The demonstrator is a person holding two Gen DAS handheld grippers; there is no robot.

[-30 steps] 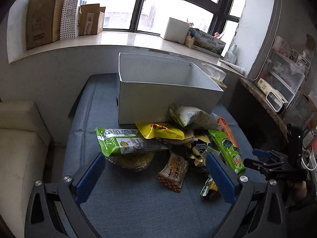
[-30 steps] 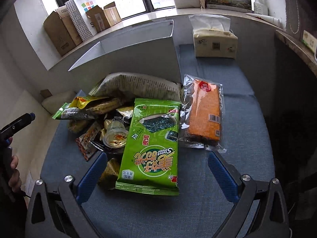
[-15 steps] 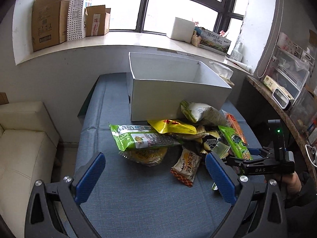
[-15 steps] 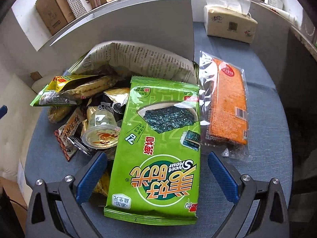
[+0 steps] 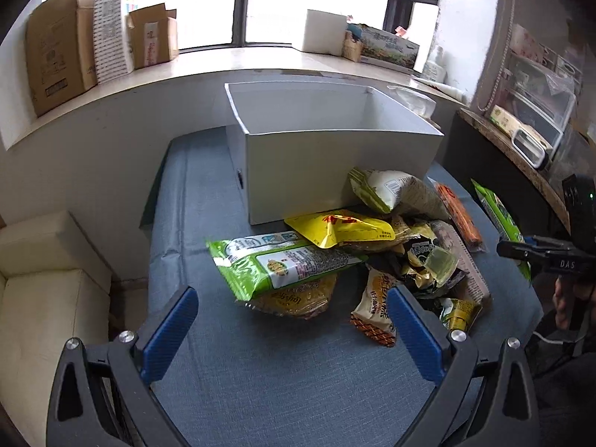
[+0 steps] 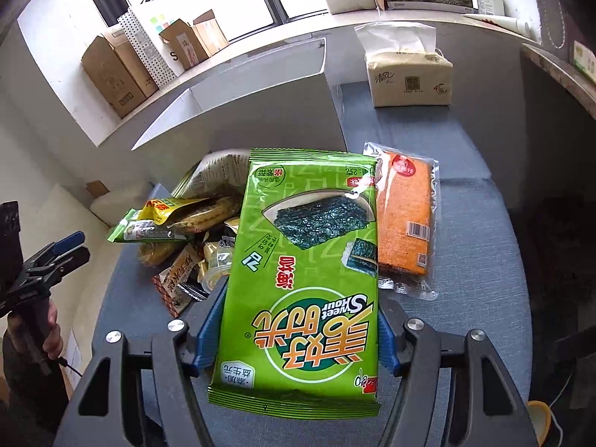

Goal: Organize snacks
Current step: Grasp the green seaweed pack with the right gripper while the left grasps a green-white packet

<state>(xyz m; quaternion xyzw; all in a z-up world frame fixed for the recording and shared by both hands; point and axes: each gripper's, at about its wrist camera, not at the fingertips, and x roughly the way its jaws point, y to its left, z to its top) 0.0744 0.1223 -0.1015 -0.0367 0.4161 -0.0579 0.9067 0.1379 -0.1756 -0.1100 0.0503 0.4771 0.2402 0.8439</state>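
My right gripper (image 6: 294, 339) is shut on the green seaweed snack pack (image 6: 301, 272) and holds it lifted above the table; the pack also shows at the right edge of the left wrist view (image 5: 499, 216). An orange snack pack (image 6: 404, 219) lies beside it. A pile of snacks sits before the empty white box (image 5: 335, 149): a long green pack (image 5: 275, 264), a yellow pouch (image 5: 339, 229), a white-green bag (image 5: 395, 190). My left gripper (image 5: 290, 320) is open and empty, hovering short of the pile.
A tissue pack (image 6: 408, 74) stands at the table's far right. Cardboard boxes (image 5: 56, 44) line the windowsill. A cream sofa (image 5: 41, 290) is left of the blue-covered table (image 5: 279, 380). A shelf with containers (image 5: 536, 119) is on the right.
My right gripper has closed on the green seaweed pack and lifted it off the table. My left gripper has drawn back slightly and stayed open.
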